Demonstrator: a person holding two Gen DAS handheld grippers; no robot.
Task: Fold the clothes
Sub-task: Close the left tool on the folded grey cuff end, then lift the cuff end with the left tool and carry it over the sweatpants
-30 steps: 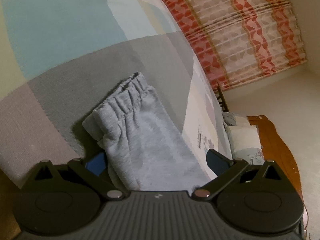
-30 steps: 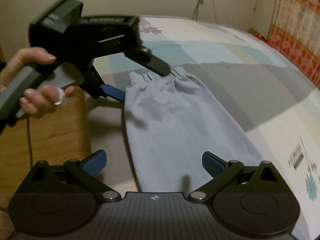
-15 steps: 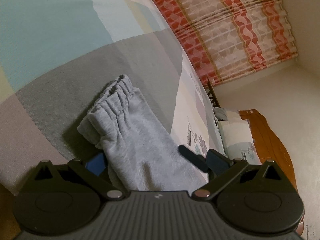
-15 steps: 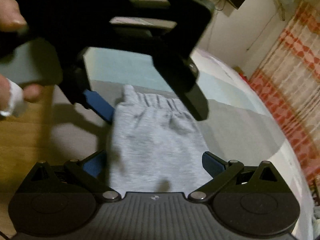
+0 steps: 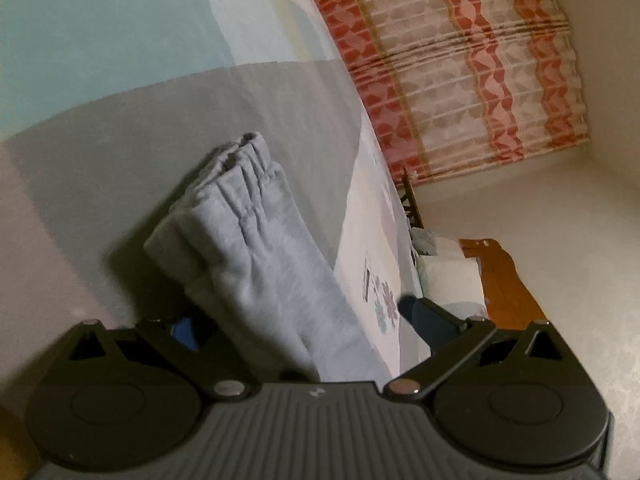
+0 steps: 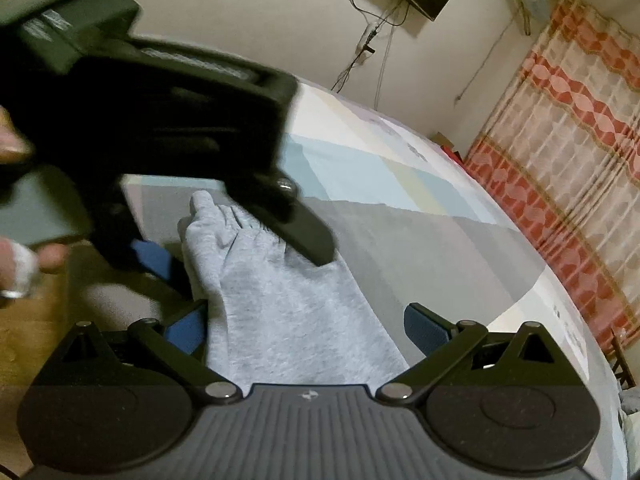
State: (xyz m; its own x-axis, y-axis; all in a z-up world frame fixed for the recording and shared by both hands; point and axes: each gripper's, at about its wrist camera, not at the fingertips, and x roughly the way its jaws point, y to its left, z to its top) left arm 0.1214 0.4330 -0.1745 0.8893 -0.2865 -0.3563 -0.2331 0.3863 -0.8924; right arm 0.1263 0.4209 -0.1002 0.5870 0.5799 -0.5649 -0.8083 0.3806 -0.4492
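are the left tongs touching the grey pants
Cannot tell. In the right wrist view the left tongs overlap the pants at the waistband, open, but blur hides any contact or gap.

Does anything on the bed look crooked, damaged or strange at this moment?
Nothing is damaged or spilled. The light grey fleece trousers lie on the patchwork bed cover, and only the elastic waistband is bunched and partly lifted, between the open left gripper's fingers. The right gripper is open too.
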